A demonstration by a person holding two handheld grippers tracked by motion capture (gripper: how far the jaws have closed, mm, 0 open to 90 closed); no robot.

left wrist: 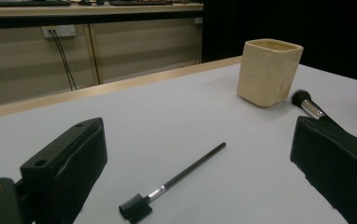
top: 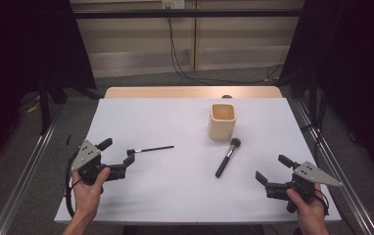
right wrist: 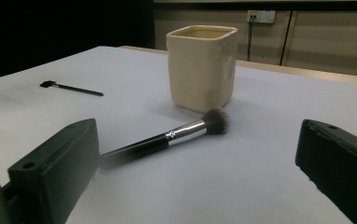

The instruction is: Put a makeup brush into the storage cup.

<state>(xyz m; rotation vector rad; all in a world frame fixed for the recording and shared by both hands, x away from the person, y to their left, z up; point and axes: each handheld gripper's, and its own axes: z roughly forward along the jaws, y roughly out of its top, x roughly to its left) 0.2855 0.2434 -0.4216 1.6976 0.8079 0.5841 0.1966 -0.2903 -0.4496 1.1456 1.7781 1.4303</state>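
A cream square cup (top: 222, 120) stands upright right of the table's middle. In front of it lies a powder brush (top: 228, 156) with a black handle and silver ferrule, bristles toward the cup. A thin black brush (top: 151, 149) lies left of centre. My left gripper (top: 118, 152) is open, its jaws wide on either side of the thin brush's head (left wrist: 134, 207), not touching it. My right gripper (top: 273, 169) is open at the near right, a short way from the powder brush (right wrist: 167, 140), whose handle end points at its left jaw. The cup (right wrist: 202, 67) stands behind.
The white table top (top: 175, 196) ends in a wooden strip (top: 175, 92) at the far side. Metal rails (top: 23, 171) run along both sides of the table. Cables (top: 185, 68) hang from a wall socket behind, and dark curtains flank the room.
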